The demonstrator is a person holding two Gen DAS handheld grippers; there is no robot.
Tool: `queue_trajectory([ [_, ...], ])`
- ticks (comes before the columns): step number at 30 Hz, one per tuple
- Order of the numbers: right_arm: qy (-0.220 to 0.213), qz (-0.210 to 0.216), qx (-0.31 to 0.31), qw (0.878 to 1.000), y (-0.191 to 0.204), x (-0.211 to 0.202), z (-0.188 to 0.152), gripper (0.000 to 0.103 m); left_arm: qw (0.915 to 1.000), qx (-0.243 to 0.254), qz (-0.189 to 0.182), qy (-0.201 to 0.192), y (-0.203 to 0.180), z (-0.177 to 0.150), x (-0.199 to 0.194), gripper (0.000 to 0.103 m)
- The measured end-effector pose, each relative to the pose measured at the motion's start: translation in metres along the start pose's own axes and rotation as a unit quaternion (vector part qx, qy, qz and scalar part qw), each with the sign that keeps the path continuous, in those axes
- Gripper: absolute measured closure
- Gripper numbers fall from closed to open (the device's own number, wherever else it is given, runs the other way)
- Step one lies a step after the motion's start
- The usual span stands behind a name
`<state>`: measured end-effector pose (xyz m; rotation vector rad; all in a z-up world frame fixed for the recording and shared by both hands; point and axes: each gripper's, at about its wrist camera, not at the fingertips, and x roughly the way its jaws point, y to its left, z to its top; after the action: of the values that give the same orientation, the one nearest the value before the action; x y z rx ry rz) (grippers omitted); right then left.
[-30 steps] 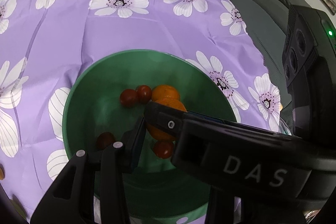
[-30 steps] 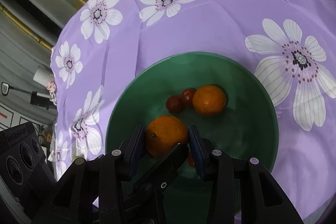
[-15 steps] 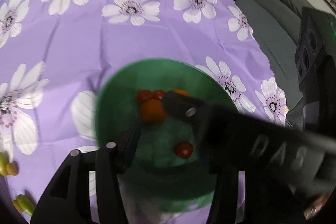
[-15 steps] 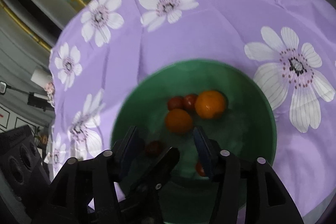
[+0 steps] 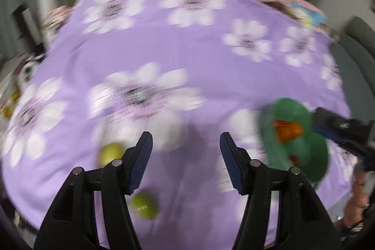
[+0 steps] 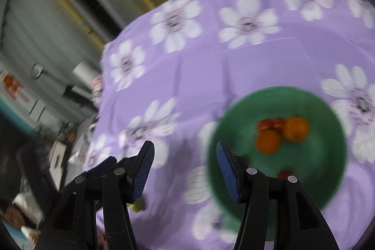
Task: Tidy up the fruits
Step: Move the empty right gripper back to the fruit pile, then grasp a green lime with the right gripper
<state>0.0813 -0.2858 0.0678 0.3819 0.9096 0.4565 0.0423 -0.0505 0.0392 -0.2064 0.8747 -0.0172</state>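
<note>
A green bowl [image 6: 328, 170] sits on the purple flowered cloth and holds two oranges [image 6: 294, 128] and small red tomatoes [image 6: 269, 124]. It also shows in the left wrist view [image 5: 311, 156], blurred, at the right. My right gripper [image 6: 185, 165] is open and empty, above the cloth just left of the bowl. My left gripper [image 5: 186, 156] is open and empty over bare cloth. Two green fruits lie near its left finger, one beside it [image 5: 110, 153] and one below it [image 5: 144, 204]. The right gripper's tip shows in the left wrist view [image 5: 339, 130] by the bowl.
The purple cloth [image 5: 164, 57] covers the table and drops off at the far and left edges. A grey sofa [image 5: 358, 39] stands to the right. Soft toys or cushions [image 5: 300, 11] lie at the far edge. Furniture and clutter [image 6: 46, 109] stand beyond the left edge.
My right gripper opened, left the orange in the bowl and drew back to the left. My left gripper swung left away from the bowl, towards the green fruits. Both views are motion-blurred.
</note>
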Motion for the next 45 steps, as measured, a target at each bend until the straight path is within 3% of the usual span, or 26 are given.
queue_trajectory([
  [4,0.055,0.048,-0.015,0.997,0.028,0.031,-0.009,0.047,0.9986,-0.042,0.015,0.030,0.043,-0.027,0.002,0.044],
  [7,0.093,0.061,-0.028,0.993,0.046,0.057,-0.021,0.047,0.9961,-0.061,0.010,0.063,0.060,-0.049,0.011,0.045],
  [11,0.152,0.064,-0.048,0.985,0.069,0.097,-0.039,0.047,0.9936,-0.082,-0.006,0.078,0.068,-0.067,0.017,0.046],
  [15,0.197,0.065,-0.072,0.976,0.085,0.126,-0.058,0.047,0.9938,-0.073,-0.022,0.081,0.058,-0.074,0.019,0.054],
  [17,0.203,0.064,-0.077,0.974,0.087,0.130,-0.065,0.047,0.9940,-0.065,-0.035,0.081,0.055,-0.077,0.020,0.057],
  [20,0.218,0.057,-0.087,0.970,0.089,0.140,-0.071,0.062,0.9941,-0.054,-0.040,0.085,0.050,-0.080,0.021,0.060],
  [34,0.278,0.050,-0.078,0.956,0.089,0.171,-0.089,0.065,0.9901,-0.072,-0.052,0.109,0.056,-0.087,0.033,0.061],
  [45,0.295,0.037,-0.087,0.951,0.086,0.180,-0.095,0.065,0.9872,-0.088,-0.063,0.117,0.061,-0.088,0.040,0.070],
])
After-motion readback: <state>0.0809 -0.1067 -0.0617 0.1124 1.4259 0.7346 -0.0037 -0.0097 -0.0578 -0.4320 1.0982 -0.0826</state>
